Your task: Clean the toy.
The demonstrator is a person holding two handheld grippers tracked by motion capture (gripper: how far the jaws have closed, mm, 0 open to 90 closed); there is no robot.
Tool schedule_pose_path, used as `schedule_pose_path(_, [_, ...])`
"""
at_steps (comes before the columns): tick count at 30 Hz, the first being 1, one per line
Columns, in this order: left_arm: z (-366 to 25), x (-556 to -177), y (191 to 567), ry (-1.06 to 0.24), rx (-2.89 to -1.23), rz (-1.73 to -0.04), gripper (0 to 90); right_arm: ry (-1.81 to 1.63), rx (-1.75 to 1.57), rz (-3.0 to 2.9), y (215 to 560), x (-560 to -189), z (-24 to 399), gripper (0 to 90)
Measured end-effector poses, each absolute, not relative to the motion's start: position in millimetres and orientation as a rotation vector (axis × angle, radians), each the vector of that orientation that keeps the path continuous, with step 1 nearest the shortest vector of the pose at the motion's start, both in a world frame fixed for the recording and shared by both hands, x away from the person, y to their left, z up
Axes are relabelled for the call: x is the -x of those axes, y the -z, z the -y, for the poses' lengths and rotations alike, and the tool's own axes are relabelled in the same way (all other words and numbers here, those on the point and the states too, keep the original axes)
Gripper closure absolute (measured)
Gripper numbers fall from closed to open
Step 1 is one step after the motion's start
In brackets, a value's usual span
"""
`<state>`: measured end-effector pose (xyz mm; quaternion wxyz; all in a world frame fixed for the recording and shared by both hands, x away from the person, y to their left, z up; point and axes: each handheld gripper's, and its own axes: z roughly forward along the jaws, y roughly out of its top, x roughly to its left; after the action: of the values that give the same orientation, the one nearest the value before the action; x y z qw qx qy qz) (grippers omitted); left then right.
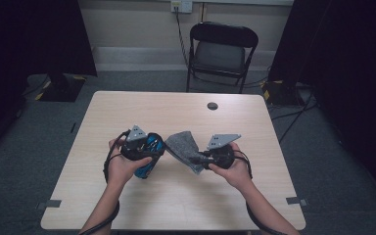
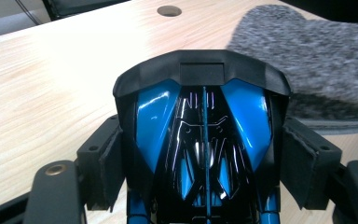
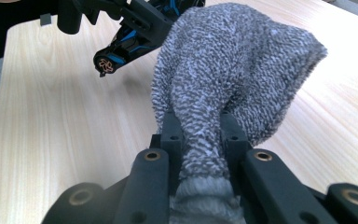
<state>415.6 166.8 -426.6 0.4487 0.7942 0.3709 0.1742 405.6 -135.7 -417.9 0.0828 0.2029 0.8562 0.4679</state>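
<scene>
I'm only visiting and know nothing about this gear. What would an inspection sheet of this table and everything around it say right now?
Surface: light wood table with a round cable hole near the far edge.
Job's things: blue and black plastic object, shiny; grey knitted cloth, bunched.
Clutter: nothing seen.
Grippers: left gripper has its fingers on both sides of the blue object; right gripper is shut on the cloth and holds it off the table.
Cables: one trails from each gripper; more run on the floor and up to a wall socket.
Surroundings: black folding chair behind the table, grey carpet, dark screens at both sides.
</scene>
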Motion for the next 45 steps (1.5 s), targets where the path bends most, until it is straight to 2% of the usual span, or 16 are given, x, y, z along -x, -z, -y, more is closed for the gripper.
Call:
schedule_pose_path(9, [-172, -416, 425, -0.430, -1.941, -0.940, 25.6, -1.371, -0.662, -2.539, 425, -405, 155, 77.2])
schedule_pose_path(17, [-155, -410, 419, -0.414, -1.967, -0.869, 25.6, -1.314, -0.802, -2.448, 418, -423, 164, 77.2])
schedule_pose_path(27, [-130, -404, 423, -0.386, -2.014, -0.801, 25.6, -1.317, -0.817, -2.418, 393, -442, 130, 77.0])
schedule_pose_path(33, [-125, -402, 423, -0.382, -2.026, -0.780, 25.6, -1.322, -0.803, -2.437, 393, -446, 105, 77.0])
schedule_pose_path(45, [-133, -406, 428, -0.422, -2.043, -0.830, 25.6, -1.348, -0.721, -2.505, 395, -437, 89, 77.0])
